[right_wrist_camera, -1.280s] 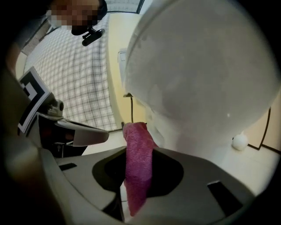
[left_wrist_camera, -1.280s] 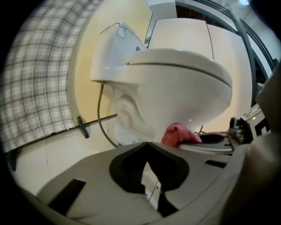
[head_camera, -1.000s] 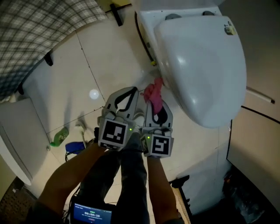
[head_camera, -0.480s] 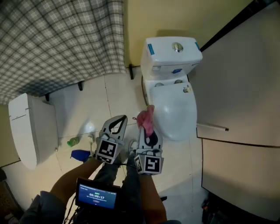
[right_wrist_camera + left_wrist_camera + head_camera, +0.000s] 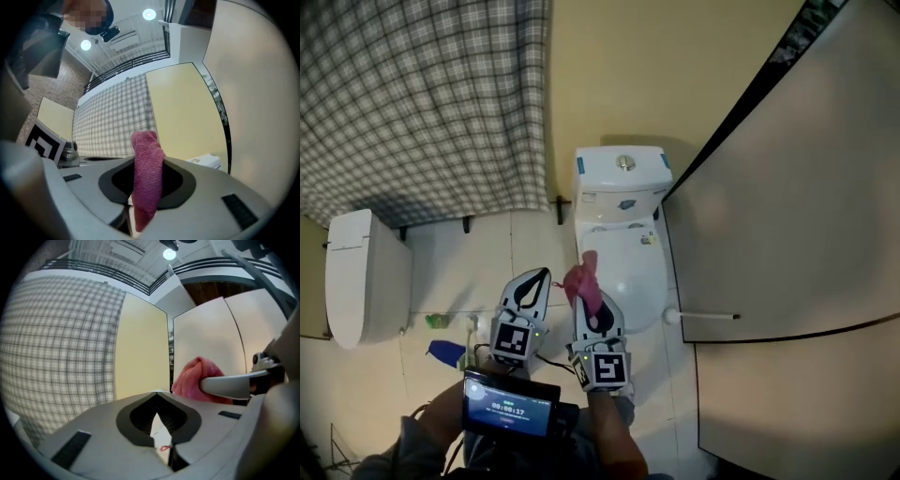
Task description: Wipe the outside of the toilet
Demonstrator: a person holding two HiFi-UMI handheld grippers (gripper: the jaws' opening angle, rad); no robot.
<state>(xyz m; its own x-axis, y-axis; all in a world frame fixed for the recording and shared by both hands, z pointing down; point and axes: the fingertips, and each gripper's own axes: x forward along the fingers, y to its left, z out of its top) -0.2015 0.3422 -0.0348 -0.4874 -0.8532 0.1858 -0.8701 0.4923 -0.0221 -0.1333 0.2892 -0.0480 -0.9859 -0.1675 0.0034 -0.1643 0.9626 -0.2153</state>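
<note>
Two blue stickers (image 5: 580, 162) are showing on the toilet's tank (image 5: 622, 178) and a small label (image 5: 648, 239) is sitting on the closed lid (image 5: 628, 281), but their print is too small to read; the lit screen (image 5: 511, 410) at the person's chest is showing digits that are likewise too fine to make out. The toilet (image 5: 630, 295) is standing on a pale tiled floor (image 5: 516, 253) against a yellow wall (image 5: 656, 84), with a checked curtain (image 5: 422, 103) hanging to its left and a pale partition (image 5: 797, 234) with a dark edge closing off its right. A white fixture (image 5: 347, 277) is standing further left, and a green bottle (image 5: 438, 321) is lying on the tiles near it. The toilet's long axis is running from the tank at the wall out toward the person, the bowl's front pointing at them. The right tongs (image 5: 592, 300) are pinching a pink cloth (image 5: 583, 277) tightly, its free end sticking up and forward along the jaws, just beside the bowl's left flank; whether it is touching cannot be told. The left tongs (image 5: 532, 281) are hanging alongside with jaws pressed together on nothing.
</note>
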